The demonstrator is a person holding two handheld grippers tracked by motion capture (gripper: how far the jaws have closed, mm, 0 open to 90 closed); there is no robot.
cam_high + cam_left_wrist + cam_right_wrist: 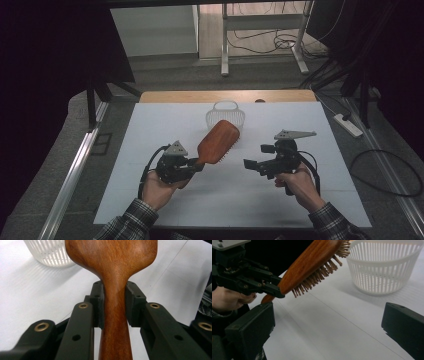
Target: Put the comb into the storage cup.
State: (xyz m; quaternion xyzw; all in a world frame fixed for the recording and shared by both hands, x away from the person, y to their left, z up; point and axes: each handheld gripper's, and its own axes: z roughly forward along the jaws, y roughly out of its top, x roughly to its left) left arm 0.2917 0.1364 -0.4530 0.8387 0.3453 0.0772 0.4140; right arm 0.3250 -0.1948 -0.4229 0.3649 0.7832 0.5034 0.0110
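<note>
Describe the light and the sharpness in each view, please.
High view: dim, dark surroundings, only the white table is bright. Left gripper view: the hairbrush handle is sharp, the basket soft and overexposed. Right gripper view: near jaws blurred, the basket casts a soft shadow.

A reddish-brown wooden paddle hairbrush, clamped by its narrow handle and lifted off the white table, tilts up toward the white slatted basket, its bristles facing down and right

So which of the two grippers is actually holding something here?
The left gripper: its jaws clamp the wooden hairbrush by the handle. The right gripper stands open with nothing between its jaws.
</note>
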